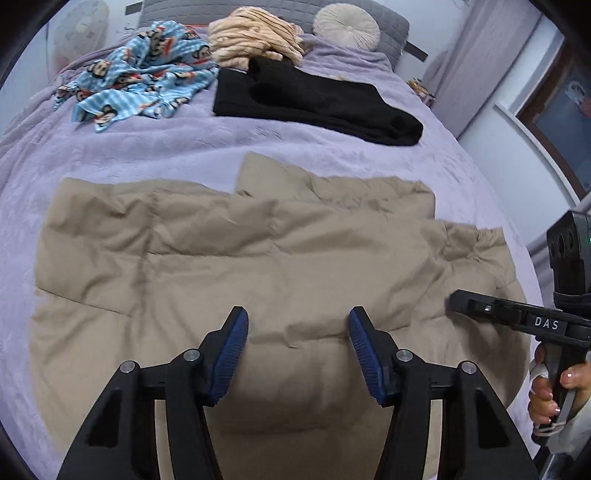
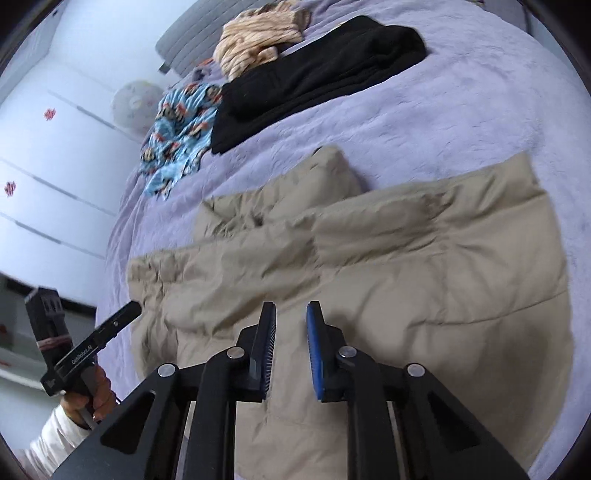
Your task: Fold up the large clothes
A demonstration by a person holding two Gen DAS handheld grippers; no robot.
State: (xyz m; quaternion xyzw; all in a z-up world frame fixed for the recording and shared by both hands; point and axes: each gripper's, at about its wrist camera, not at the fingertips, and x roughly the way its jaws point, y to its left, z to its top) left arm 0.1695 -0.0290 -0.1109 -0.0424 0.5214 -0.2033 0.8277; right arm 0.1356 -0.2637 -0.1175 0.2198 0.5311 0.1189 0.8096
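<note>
A large beige padded garment [image 1: 258, 251] lies spread flat on the lavender bedspread [image 1: 147, 147], with one part folded over along its far edge. My left gripper [image 1: 299, 317] hovers over the garment's near middle, jaws wide apart, with nothing between the blue pads [image 1: 229, 354]. In the right wrist view the same garment [image 2: 406, 266] fills the middle. My right gripper [image 2: 291, 310] hangs above it with a narrow gap between its jaws and no cloth in them. Each view shows the other gripper from the side, hand-held at the garment's edge: the right [image 1: 458, 302], the left [image 2: 129, 310].
A folded black garment [image 1: 314, 99] lies beyond the beige one. A blue monkey-print cloth [image 1: 140, 74] and a striped tan cloth [image 1: 255, 37] are heaped near the grey headboard [image 1: 391, 22], beside a round cushion [image 1: 347, 26]. A white wardrobe [image 2: 55, 166] stands past the bed's side.
</note>
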